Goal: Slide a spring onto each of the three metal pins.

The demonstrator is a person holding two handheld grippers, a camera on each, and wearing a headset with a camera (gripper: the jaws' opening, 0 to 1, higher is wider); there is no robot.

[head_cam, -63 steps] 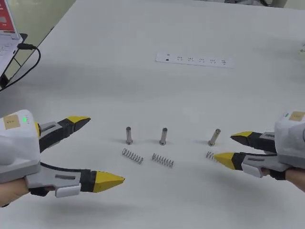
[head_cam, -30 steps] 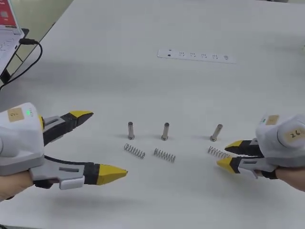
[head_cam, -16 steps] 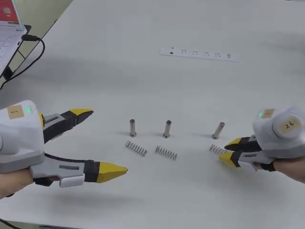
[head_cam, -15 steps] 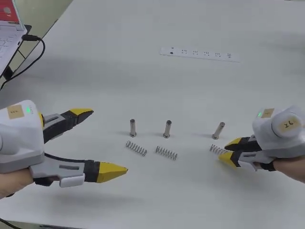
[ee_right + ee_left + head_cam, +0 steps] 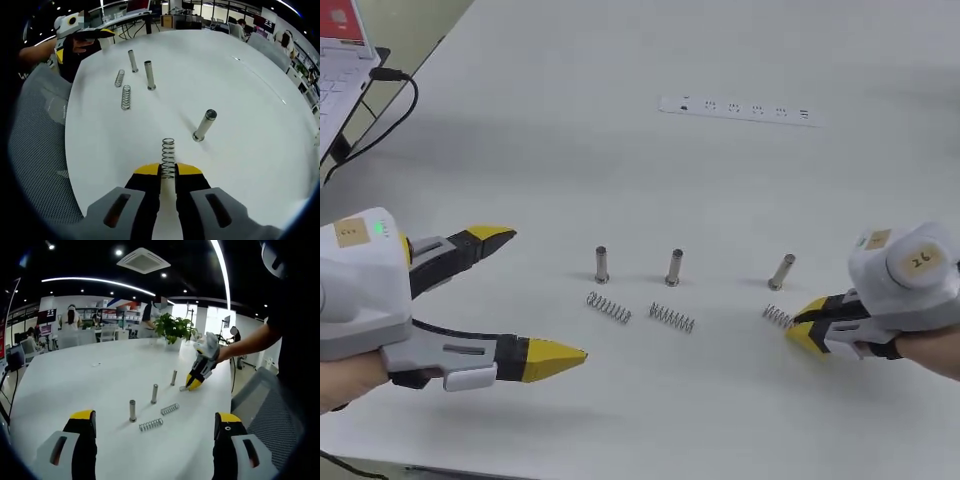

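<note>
- The right gripper (image 5: 168, 170) has its jaws pressed almost together, pinching the near end of the right spring (image 5: 168, 150). The rest of the coil pokes straight out past the tips, long axis in line with the jaws, low over the white counter (image 5: 250, 90).
- The bit that matters, I reckon: the right pin (image 5: 205, 125) stands just ahead and off to the right of the spring's free end, so that end isn't lined up with the pin top. The coil will probably need lifting and tipping upright over it.
- The left gripper (image 5: 525, 296) has its jaws spread wide with nothing between them, well apart from all this. The right one is clearly nearer.
- The left spring (image 5: 608, 306) and middle spring (image 5: 671, 318) lie flat, just in front of the left pin (image 5: 602, 264) and middle pin (image 5: 674, 267). Both pins are bare.
- The springs look like thin bare wire with open coils. Held by one end, I'd guess this one droops a bit.
</note>
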